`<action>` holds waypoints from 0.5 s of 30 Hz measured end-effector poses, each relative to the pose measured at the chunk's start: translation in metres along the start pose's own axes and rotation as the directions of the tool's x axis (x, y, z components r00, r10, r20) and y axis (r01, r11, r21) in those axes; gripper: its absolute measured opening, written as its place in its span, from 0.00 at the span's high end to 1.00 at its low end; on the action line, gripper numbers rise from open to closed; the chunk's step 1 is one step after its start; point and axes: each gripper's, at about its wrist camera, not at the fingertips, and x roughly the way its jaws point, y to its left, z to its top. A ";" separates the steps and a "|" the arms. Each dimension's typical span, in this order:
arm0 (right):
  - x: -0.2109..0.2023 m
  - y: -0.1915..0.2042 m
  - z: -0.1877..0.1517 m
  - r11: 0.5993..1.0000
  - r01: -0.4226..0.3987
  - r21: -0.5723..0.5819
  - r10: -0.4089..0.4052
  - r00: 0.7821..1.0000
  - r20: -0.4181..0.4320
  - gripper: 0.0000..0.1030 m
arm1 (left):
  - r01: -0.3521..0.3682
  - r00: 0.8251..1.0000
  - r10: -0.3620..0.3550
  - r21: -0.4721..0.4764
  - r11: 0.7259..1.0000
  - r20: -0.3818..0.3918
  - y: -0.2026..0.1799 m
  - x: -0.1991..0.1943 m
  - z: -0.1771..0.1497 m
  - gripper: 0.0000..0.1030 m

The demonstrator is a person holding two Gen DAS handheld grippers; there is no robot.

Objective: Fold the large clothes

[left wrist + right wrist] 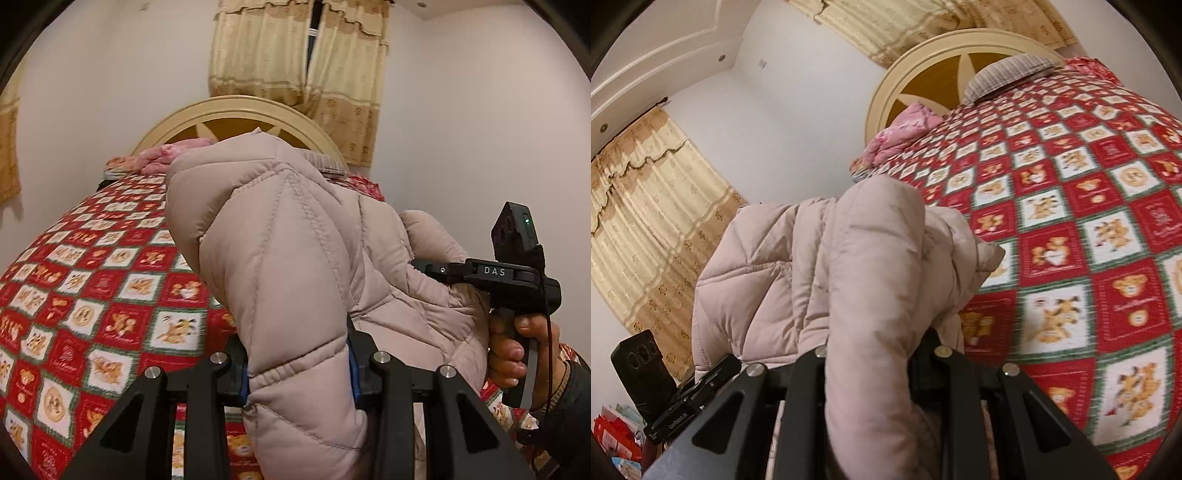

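A beige quilted puffer jacket (280, 236) is held up above the bed. My left gripper (299, 373) is shut on a padded fold of it, which bulges between the blue-padded jaws. My right gripper (868, 354) is shut on another thick fold of the same jacket (857, 258). The right gripper also shows from the side in the left wrist view (436, 269), pressed into the jacket's right part, with a hand on its handle. The left gripper's body shows at the lower left of the right wrist view (683, 406).
The bed has a red, white and green bear-patterned quilt (85, 295) (1089, 258). A pink blanket (908, 129) and a checked pillow (1008, 74) lie by the round cream headboard (236, 110). Beige curtains (295, 55) hang behind.
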 end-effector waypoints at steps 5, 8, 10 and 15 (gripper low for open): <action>0.024 0.020 -0.001 0.999 -0.029 -0.022 0.028 0.999 -0.032 0.78 | -0.032 0.999 0.032 -0.030 0.999 0.010 0.022 -0.010 -0.004 0.62; 0.037 0.031 -0.002 0.998 -0.042 -0.037 0.040 0.998 -0.047 0.78 | -0.054 0.998 0.055 -0.045 0.998 0.016 0.035 -0.016 -0.006 0.62; 0.044 0.038 -0.003 0.998 -0.049 -0.045 0.047 0.997 -0.058 0.78 | -0.065 0.998 0.066 -0.055 0.996 0.015 0.044 -0.019 -0.008 0.62; 0.066 0.056 -0.007 0.995 -0.074 -0.063 0.068 0.994 -0.091 0.78 | -0.103 0.995 0.104 -0.077 0.992 0.009 0.065 -0.027 -0.015 0.62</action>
